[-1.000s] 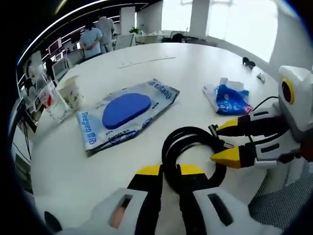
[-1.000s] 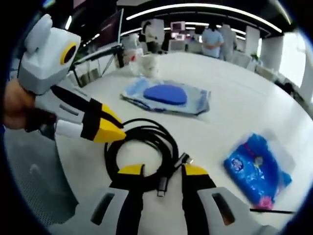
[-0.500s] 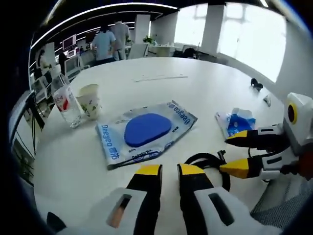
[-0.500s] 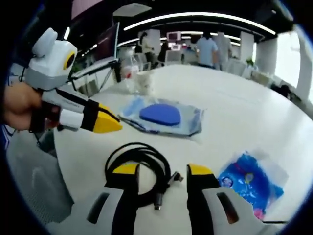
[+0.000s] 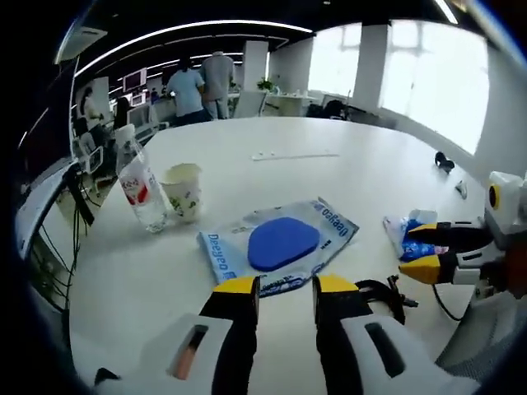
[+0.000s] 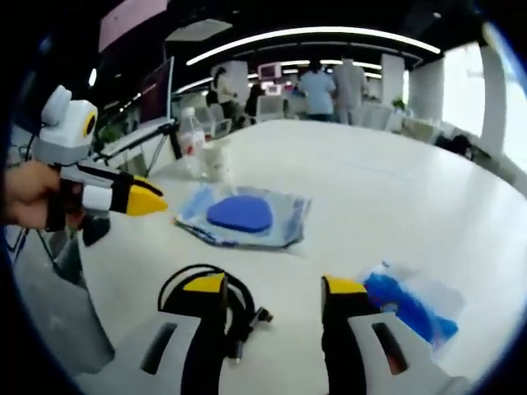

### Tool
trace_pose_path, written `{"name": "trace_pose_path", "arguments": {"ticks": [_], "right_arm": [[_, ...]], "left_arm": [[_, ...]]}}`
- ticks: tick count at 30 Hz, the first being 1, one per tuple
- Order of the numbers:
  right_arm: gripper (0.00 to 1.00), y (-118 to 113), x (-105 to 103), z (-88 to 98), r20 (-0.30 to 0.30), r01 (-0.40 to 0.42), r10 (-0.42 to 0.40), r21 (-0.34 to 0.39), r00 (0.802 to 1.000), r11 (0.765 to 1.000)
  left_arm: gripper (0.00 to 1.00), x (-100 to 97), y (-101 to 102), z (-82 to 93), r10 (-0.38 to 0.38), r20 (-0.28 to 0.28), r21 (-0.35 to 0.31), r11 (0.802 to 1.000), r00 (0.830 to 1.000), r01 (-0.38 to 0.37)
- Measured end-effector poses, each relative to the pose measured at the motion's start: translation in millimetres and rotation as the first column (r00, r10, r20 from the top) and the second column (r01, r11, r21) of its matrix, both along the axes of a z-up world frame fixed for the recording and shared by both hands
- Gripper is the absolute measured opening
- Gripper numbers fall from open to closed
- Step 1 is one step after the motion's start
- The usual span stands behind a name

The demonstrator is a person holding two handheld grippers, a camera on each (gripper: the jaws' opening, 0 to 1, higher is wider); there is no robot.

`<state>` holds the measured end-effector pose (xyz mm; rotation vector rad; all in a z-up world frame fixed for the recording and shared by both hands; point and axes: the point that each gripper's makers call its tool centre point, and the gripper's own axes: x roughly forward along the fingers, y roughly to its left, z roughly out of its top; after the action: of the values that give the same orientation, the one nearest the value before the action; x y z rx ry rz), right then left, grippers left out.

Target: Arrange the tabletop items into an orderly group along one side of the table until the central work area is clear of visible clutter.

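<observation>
Cable: one black coil lies on the white table, partly behind the right gripper's left jaw in the right gripper view; in the left gripper view it sits at 4 o'clock, just beside that gripper's right jaw.
Flat pack: one clear packet with a blue oval inside, near the middle of the table, at 12 o'clock from the left gripper's jaws; also seen in the right gripper view.
Blue pouch: one crinkled blue-and-white pouch, at 3 o'clock from the right gripper's jaws, apart from the cable.
Bottle: one clear plastic bottle, upright, at 10 o'clock.
Cup: one paper cup, upright, just beside the bottle.
Left gripper: jaws apart, holding nothing, above the table edge.
Right gripper: jaws wide apart, holding nothing.
People: several stand at desks far behind the table.
</observation>
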<state>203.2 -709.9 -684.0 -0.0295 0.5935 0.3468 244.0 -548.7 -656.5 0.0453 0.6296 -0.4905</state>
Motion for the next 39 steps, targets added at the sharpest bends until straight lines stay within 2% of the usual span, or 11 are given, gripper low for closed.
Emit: {"name": "trace_pose_path", "arguments": {"ticks": [3,6,7,9,11,14,17,20,26,35,39], "right_arm": [[0.51,-2,3,2.0,0.009,0.008,-0.008,-0.004,1.0,1.0],[0.55,-1,8,5.7,-0.007,0.038,-0.037,0.061,0.999,0.997],[0.56,-2,9,6.5,-0.005,0.037,-0.037,0.06,0.999,0.998],[0.56,0,11,7.5,-0.006,0.032,-0.032,0.048,0.999,0.998],[0.57,1,14,9.1,-0.004,0.031,-0.031,0.052,1.0,0.998],[0.6,0,18,11.1,-0.002,0.037,-0.036,0.057,0.999,0.998],[0.69,4,23,11.2,-0.005,0.021,-0.02,0.062,1.0,0.998],[0.69,3,28,15.4,0.005,0.018,-0.018,0.054,1.0,0.998],[0.69,0,38,21.3,0.012,0.022,-0.023,0.059,1.0,0.998],[0.77,-6,50,25.9,0.023,0.038,-0.04,0.078,0.999,0.996],[0.9,-8,49,20.3,0.01,0.048,-0.049,0.072,0.999,0.996]], "left_arm": [[0.33,2.0,0,4.8,-0.029,0.025,0.025,0.999,0.999,0.028],[0.35,5.2,2,8.2,-0.027,0.036,0.03,0.999,0.999,0.026],[0.36,6.5,1,9.3,-0.031,0.039,0.026,0.999,0.999,0.03],[0.45,6.4,-6,11.6,-0.095,0.055,0.036,0.995,0.994,0.093],[0.48,6.3,-7,12.5,-0.105,0.059,0.058,0.993,0.993,0.101],[0.5,7.0,-9,14.5,-0.105,0.059,0.039,0.994,0.993,0.103],[0.52,7.0,-9,14.9,-0.112,0.059,0.052,0.993,0.992,0.109],[0.57,8.7,-6,14.1,-0.102,0.058,0.062,0.993,0.993,0.099],[0.58,10.8,-2,16.7,-0.095,0.061,0.056,0.994,0.994,0.092],[0.65,15.4,2,20.1,-0.105,0.081,0.078,0.992,0.991,0.099],[0.69,16.3,2,21.6,-0.111,0.089,0.08,0.991,0.99,0.104]]}}
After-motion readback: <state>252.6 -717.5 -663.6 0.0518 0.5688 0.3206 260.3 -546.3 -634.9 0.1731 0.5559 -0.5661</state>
